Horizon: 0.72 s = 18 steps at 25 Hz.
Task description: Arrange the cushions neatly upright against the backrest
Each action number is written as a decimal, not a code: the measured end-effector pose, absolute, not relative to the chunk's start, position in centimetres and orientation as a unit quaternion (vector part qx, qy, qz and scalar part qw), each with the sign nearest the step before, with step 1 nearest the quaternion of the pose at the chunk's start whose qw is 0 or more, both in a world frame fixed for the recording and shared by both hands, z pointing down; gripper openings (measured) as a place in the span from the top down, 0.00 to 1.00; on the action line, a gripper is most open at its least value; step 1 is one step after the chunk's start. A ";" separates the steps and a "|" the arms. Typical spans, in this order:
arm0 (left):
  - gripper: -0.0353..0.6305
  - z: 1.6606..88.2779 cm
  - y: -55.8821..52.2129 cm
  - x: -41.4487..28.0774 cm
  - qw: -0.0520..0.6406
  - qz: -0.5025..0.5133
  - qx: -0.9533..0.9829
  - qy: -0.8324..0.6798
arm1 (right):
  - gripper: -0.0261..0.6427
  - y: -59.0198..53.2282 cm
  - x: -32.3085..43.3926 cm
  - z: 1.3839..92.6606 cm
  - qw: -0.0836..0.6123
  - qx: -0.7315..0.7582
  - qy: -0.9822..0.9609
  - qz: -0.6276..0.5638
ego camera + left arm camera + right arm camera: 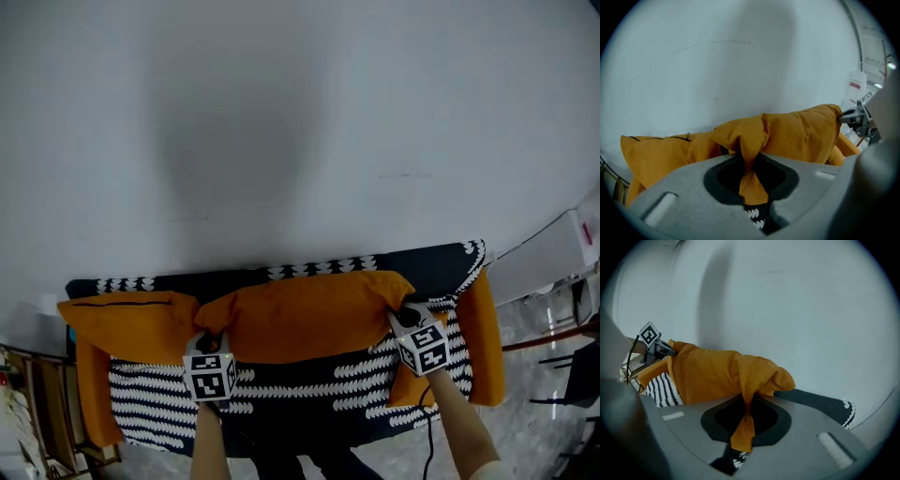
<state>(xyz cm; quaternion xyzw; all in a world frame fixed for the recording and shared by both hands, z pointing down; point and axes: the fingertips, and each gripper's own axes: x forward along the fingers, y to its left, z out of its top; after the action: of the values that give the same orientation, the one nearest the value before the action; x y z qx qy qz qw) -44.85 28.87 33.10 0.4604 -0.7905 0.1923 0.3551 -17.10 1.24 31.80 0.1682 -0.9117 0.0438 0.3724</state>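
Pinching the middle orange cushion (305, 314) at both ends. Clamping a fold of its left corner fabric in the jaws of the left gripper (208, 342). Clamping its right corner fabric in the jaws of the right gripper (403, 319), both pairs pressed tight on cloth. Holding it stretched lengthwise along the backrest (427, 258) of the patterned sofa (309, 389), over the seat and close to the white wall (300, 122). Touching the left orange cushion (127, 319) at its left end. Leaving the right orange cushion (483, 337) standing at the sofa's right end.
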 end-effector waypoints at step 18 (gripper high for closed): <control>0.82 37.0 27.6 -46.0 0.375 0.191 0.437 -0.795 | 0.89 -0.5 -17.4 37.2 0.382 0.168 -0.904 0.089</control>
<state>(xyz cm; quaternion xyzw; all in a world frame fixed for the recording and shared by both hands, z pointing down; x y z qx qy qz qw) -45.98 27.61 37.03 0.4370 -0.7950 0.1911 0.3748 -17.42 -0.46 37.23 0.1684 -0.9043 0.0894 0.3819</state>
